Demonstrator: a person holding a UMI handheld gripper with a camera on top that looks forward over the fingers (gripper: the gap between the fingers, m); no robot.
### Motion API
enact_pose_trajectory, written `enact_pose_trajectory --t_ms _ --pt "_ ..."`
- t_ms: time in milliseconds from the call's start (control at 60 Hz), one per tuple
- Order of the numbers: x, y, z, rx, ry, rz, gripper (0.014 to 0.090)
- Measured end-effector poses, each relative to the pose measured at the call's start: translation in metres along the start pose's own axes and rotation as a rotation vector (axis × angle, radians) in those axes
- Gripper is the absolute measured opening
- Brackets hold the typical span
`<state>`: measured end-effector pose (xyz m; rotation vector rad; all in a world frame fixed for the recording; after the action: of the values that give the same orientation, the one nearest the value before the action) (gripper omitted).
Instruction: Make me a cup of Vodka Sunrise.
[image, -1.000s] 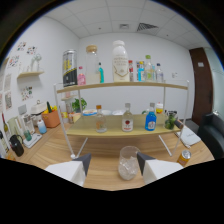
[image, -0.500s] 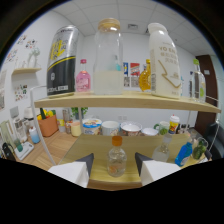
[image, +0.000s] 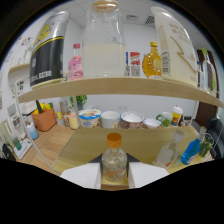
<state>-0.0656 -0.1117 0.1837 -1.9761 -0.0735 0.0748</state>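
In the gripper view, we see our gripper (image: 115, 175) with its white fingers (image: 82, 176) spread apart, an orange-capped clear bottle (image: 114, 159) standing between them on the lower shelf (image: 80, 145). Beyond it sits a row of bowls (image: 111, 119); above, the upper shelf (image: 110, 86) carries a big milky jar (image: 103, 42) and a black can (image: 49, 50).
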Motion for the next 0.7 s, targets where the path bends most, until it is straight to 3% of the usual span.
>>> enact_pose_trajectory --t_ms 450,700 --pt "-0.009 -0.029 -0.098 0.103 -0.037 0.021 0.0361" --pt "-0.004 0.037 -0.095 0.036 -0.012 0.065 0.036"
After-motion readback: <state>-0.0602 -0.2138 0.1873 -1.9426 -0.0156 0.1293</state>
